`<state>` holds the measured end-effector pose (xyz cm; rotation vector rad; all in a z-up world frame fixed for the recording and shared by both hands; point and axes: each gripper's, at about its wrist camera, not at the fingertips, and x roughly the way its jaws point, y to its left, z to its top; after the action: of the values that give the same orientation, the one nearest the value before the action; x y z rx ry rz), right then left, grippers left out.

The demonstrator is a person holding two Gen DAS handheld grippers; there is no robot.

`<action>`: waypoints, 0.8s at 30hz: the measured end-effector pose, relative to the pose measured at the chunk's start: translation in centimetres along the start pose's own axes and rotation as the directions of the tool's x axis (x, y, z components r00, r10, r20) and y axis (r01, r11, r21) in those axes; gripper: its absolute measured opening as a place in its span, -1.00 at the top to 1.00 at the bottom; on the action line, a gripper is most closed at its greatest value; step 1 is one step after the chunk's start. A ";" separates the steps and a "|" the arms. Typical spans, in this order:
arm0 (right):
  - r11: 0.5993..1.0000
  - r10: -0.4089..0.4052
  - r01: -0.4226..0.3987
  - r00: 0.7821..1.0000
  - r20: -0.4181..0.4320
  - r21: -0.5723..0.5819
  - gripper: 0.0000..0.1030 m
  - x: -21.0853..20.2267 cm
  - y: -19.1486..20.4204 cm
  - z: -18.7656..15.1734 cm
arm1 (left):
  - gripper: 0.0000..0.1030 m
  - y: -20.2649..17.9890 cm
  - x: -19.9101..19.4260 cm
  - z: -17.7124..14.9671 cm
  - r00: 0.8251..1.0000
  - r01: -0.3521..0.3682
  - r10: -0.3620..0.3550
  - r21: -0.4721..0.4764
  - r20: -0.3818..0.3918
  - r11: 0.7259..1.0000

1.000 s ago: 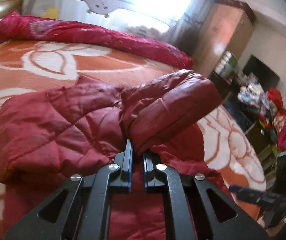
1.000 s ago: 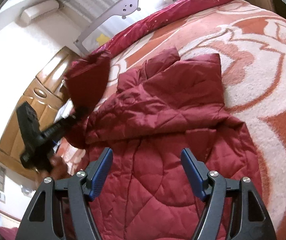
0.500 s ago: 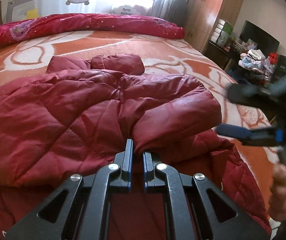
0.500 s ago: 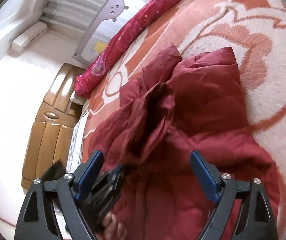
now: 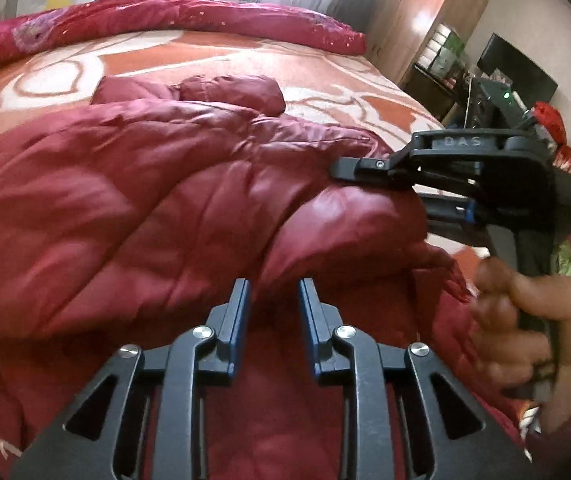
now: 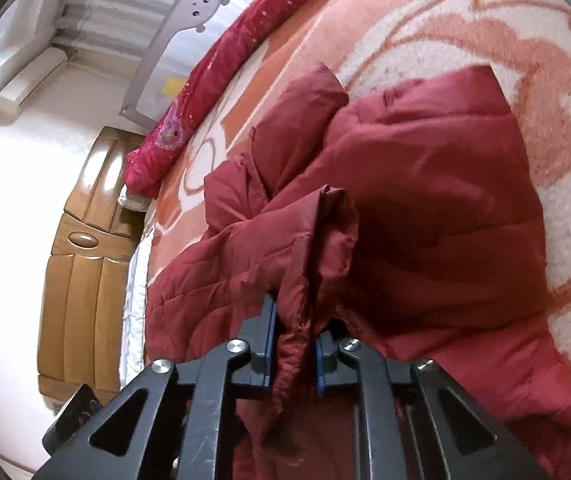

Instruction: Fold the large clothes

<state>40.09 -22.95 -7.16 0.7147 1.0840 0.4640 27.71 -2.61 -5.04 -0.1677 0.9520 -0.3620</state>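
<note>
1. A dark red quilted jacket (image 5: 157,200) lies spread across an orange and white floral bedspread (image 6: 465,20).
2. The left gripper (image 5: 272,300) hovers just over the jacket's sleeve, its jaws parted and holding nothing.
3. The right gripper (image 6: 293,328) is clamped on a bunched edge of the jacket.
4. A crimson rolled quilt (image 5: 165,16) lies along the bed's far side.
</note>
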 end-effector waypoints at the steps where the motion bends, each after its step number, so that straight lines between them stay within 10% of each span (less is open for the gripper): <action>1: 1.000 -0.001 0.001 1.000 0.004 -0.006 0.76 -0.2 0.0 0.1 | 0.57 0.3 -0.9 -0.2 1.000 -0.005 0.005 -0.005 0.010 1.000; 11: 0.993 -0.017 0.029 0.993 0.116 -0.111 0.82 -5.6 1.9 -0.5 | 0.57 9.0 -6.3 2.9 0.976 -0.163 0.186 -0.192 0.112 0.968; 24: 0.960 -0.217 0.232 0.971 0.105 -0.158 0.80 -2.6 -2.4 -1.3 | 0.57 13.4 -0.7 2.0 0.981 -0.194 0.194 -0.206 -0.018 0.959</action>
<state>37.79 -25.94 -7.62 0.4507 1.0166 0.3226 32.07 10.03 -7.34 -0.2626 0.9936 -0.0806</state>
